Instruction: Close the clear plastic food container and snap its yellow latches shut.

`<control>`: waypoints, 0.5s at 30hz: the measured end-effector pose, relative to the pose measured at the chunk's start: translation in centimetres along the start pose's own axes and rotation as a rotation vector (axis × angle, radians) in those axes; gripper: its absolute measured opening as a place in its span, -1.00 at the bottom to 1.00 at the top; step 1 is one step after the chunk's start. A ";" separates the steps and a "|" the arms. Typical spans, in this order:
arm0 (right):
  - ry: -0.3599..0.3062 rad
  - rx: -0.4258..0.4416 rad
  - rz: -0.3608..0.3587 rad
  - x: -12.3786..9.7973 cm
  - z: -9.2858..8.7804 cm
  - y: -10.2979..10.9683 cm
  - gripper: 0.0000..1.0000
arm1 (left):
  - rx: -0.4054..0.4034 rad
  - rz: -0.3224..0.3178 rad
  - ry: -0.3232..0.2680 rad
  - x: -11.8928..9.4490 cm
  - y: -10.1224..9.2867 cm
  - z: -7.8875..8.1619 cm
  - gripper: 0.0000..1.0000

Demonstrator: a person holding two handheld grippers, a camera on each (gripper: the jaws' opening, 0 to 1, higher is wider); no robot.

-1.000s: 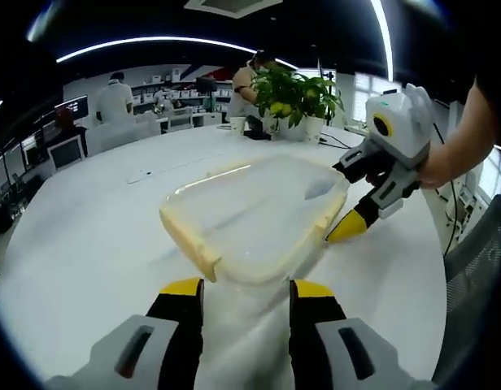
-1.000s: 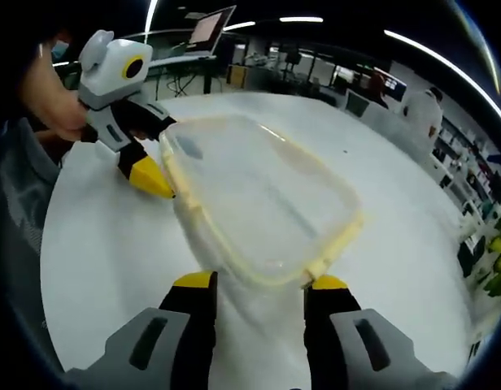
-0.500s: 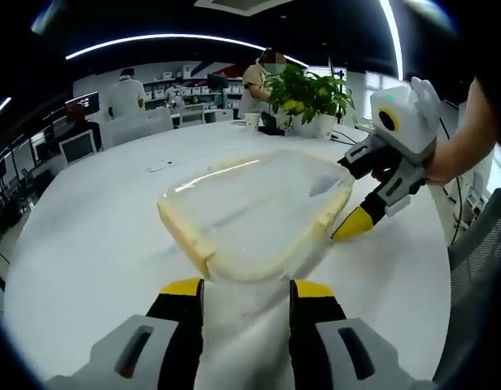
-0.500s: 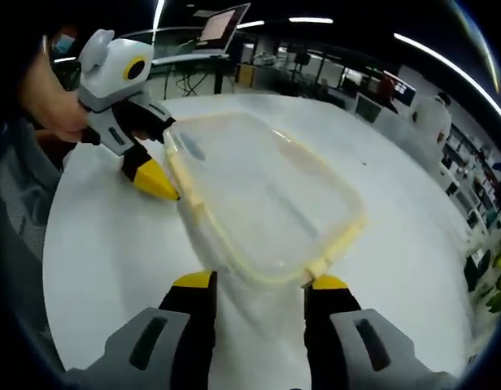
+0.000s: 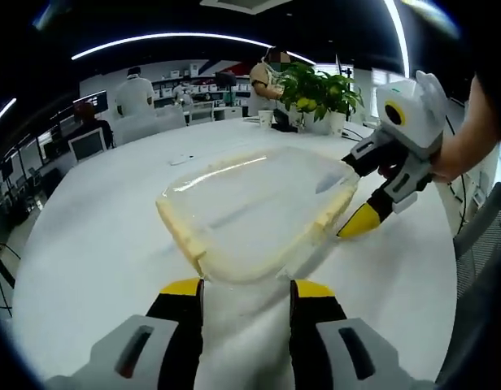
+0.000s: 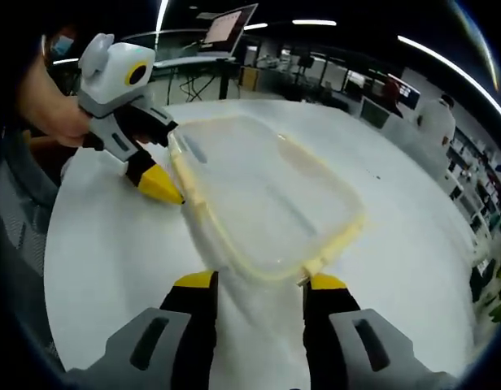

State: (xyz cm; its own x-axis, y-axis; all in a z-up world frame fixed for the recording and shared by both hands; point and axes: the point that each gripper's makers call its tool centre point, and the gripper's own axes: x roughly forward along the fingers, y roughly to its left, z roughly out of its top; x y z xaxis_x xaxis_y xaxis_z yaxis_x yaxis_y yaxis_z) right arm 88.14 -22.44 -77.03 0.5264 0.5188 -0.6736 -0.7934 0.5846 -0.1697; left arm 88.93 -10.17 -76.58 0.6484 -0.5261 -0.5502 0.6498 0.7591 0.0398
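The left claw [image 5: 246, 286] points forward, its 2 yellow-tipped jaws parted and gripping nothing. The right claw [image 6: 259, 282] is likewise spread and unloaded. A hand [image 5: 446, 158] holds the right claw's body.

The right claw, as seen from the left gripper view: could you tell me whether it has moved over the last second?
Barely. The right claw sits at the same corner of the clear container, its yellow tip beside the yellow latch as before.

Latch state on the blurred container [image 5: 250, 215] unreadable.
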 end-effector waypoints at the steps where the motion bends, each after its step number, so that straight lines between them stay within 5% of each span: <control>1: -0.001 0.002 0.000 0.1 0.1 0.1 -0.23 | -0.001 0.001 0.000 -0.1 0.3 -0.1 -0.28; 15: 0.004 0.038 -0.005 0.1 0.1 0.2 -0.26 | -0.065 0.019 0.006 -0.2 0.9 -0.4 -0.26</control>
State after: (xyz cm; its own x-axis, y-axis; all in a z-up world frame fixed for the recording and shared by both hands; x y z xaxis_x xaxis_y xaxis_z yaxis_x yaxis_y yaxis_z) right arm 88.10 -22.20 -77.06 0.5287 0.5136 -0.6759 -0.7785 0.6106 -0.1450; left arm 89.19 -9.27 -76.74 0.6581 -0.5091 -0.5547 0.6100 0.7924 -0.0036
